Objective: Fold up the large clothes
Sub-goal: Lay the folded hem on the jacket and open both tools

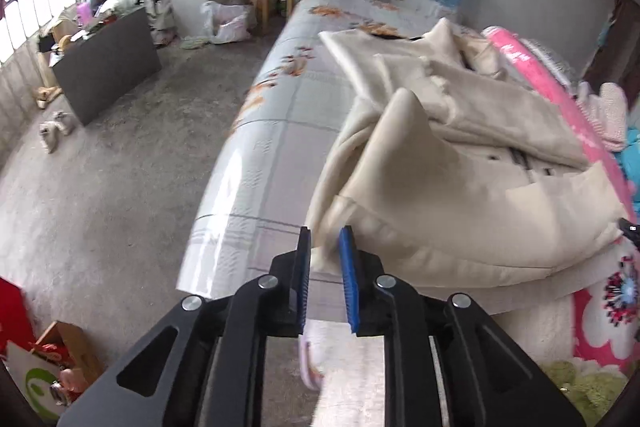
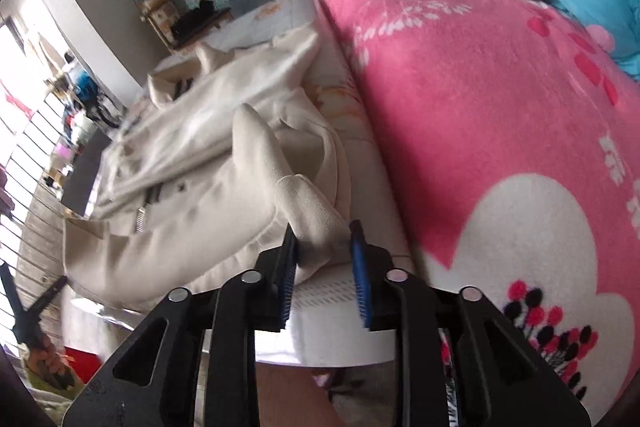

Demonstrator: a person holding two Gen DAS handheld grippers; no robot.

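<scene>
Left wrist view: my left gripper [image 1: 325, 247] has its jaws parted narrowly around the near hem of the cream coat [image 1: 460, 163]; I cannot tell whether the pads pinch it. The coat's long axis runs away up the bed [image 1: 256, 163], beside a concrete floor [image 1: 112, 195].

Right wrist view: my right gripper [image 2: 323, 247] stands open, a coat fold between its pads but apparently unclamped; the pink blanket [image 2: 480, 99] lies just right.

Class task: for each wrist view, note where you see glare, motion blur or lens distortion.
Left wrist view: glare on the bed sheet edge, straight bed edge bowed by the fisheye. Right wrist view: window blown out white, cream coat smeared by motion blur, dark corners.
</scene>
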